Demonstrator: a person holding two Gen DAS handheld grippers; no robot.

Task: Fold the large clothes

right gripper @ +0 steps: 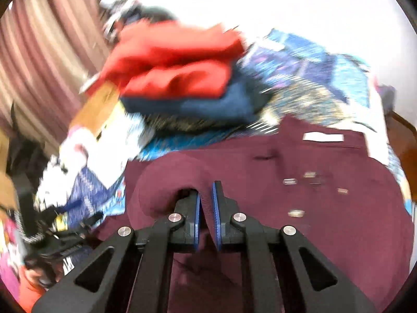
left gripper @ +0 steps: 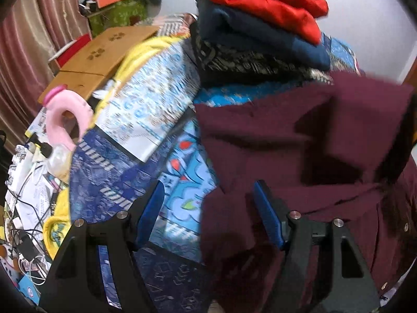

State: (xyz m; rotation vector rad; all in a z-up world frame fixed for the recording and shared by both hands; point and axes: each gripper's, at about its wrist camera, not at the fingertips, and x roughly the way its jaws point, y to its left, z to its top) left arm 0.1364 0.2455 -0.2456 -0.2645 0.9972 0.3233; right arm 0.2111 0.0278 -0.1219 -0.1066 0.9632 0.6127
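Over the bedding, right tongs [right gripper: 206,195] pinch the maroon shirt [right gripper: 299,208]; left tongs [left gripper: 208,195] gape; orientation unclear.

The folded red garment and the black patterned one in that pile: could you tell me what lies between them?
A folded navy blue garment lies between them, in both views.

Each claw [left gripper: 208,203] [right gripper: 206,195] has black angular linkages, silver round screws and ribbed blue pads [right gripper: 215,219].

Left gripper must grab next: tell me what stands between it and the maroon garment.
Nothing visible does. The left gripper is open, its right finger already over the maroon garment; the stack of folded clothes lies beyond.
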